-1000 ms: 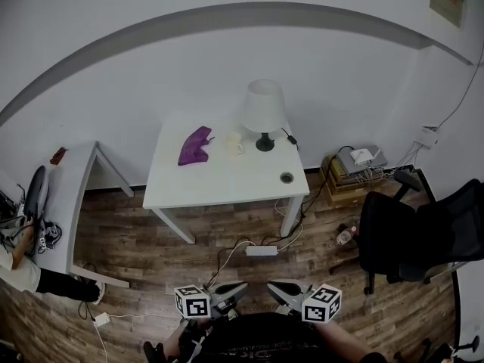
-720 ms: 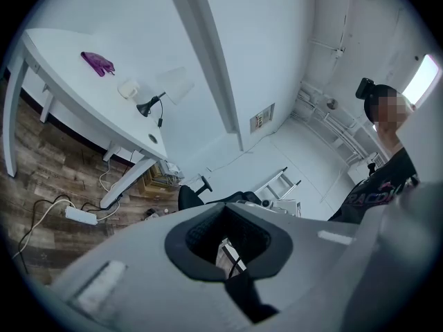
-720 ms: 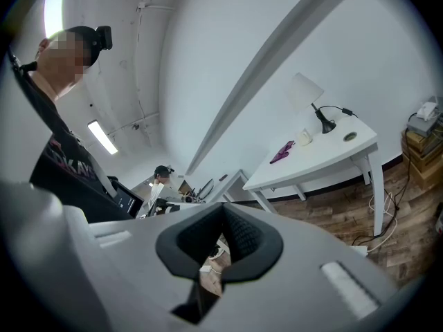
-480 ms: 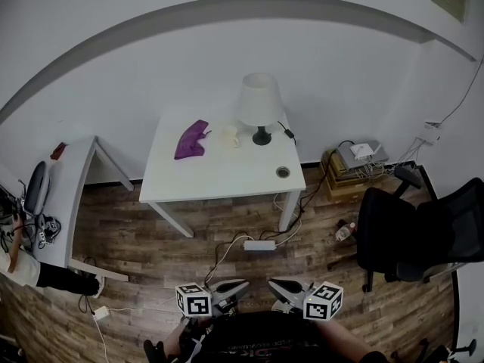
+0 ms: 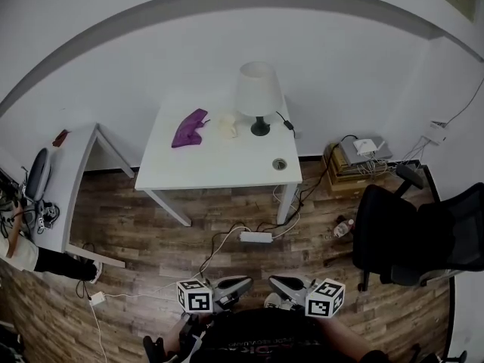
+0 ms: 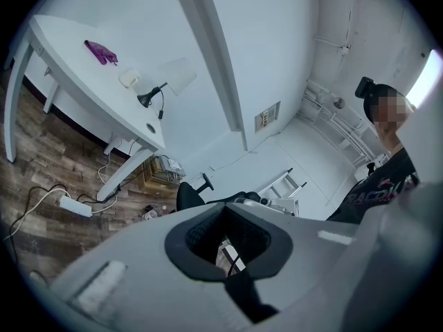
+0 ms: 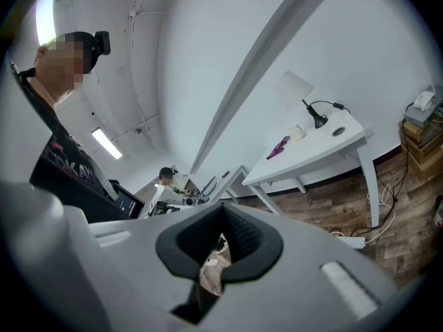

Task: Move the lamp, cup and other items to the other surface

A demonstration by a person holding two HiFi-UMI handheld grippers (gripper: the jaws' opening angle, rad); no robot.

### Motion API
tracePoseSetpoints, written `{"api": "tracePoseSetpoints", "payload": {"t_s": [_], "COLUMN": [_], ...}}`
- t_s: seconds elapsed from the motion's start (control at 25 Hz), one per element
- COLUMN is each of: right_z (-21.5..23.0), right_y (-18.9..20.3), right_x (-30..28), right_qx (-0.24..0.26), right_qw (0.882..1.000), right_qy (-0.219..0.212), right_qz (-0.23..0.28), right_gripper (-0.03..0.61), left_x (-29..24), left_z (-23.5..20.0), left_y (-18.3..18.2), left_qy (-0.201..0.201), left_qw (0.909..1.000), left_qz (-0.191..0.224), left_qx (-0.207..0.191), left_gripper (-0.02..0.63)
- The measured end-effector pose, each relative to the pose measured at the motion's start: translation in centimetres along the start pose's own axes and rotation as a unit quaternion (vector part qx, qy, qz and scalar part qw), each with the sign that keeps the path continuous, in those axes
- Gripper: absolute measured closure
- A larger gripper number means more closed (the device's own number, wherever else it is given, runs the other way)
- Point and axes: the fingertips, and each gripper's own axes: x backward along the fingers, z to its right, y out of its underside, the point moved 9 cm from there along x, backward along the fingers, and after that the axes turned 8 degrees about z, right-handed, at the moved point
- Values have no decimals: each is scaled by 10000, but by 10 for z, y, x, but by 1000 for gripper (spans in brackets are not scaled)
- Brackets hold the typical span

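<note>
A white table (image 5: 219, 169) stands by the far wall. On it are a lamp (image 5: 257, 97) with a white shade, a small pale cup (image 5: 227, 127), a purple item (image 5: 189, 127) and a small round thing (image 5: 280, 163). Both grippers hang low at the head view's bottom edge, far from the table above the wooden floor. My left gripper (image 5: 246, 283) and right gripper (image 5: 275, 281) are shut with nothing in them. The left gripper view shows the lamp (image 6: 176, 78) and cup (image 6: 129, 79) far off; the right gripper view shows the lamp (image 7: 296, 88) and table (image 7: 325, 147).
A second white table (image 5: 72, 180) stands at the left, with a person (image 5: 15, 244) beside it. A black office chair (image 5: 408, 225) is at the right. A power strip (image 5: 255, 237) with cables, a bottle (image 5: 342, 228) and stacked boxes (image 5: 363, 165) lie around the table's legs.
The table and its things have shifted a little upward and left in the head view. Both grippers stay shut at the bottom edge.
</note>
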Motion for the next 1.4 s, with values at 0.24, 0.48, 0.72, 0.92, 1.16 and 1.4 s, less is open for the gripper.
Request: {"api": "tracePoseSetpoints", "payload": {"t_s": [0.24,0.48,0.72,0.92,1.16,1.4], "right_z": [16,26,31,37,47,52], "right_y": [-4,-14,-24,-30,-37,-48], "right_x": [21,36,34,33,27,10], "right_qx": [-59,-148,-141,-67,-125,-187], "right_qw": [9999,9997,9994,9995,9994,9982], "right_qy": [-93,-196,-286,-262,-83,216], "right_qz": [-39,60,137,150,325,523], "right_gripper": [573,572,572,572,572,572], "left_x": [-21,-33,-39,-47,-54,-60], "left_z": [3,13,16,13,-3,-24], "left_y": [16,18,8,-1,-13,-37], "left_qy": [-68,-201,-255,-224,-106,88], "left_qw": [9999,9995,9993,9995,9998,9998], "left_qz": [58,188,256,220,113,-38], "left_qx": [74,158,58,76,128,178], "left_gripper": [615,615,615,615,615,615]}}
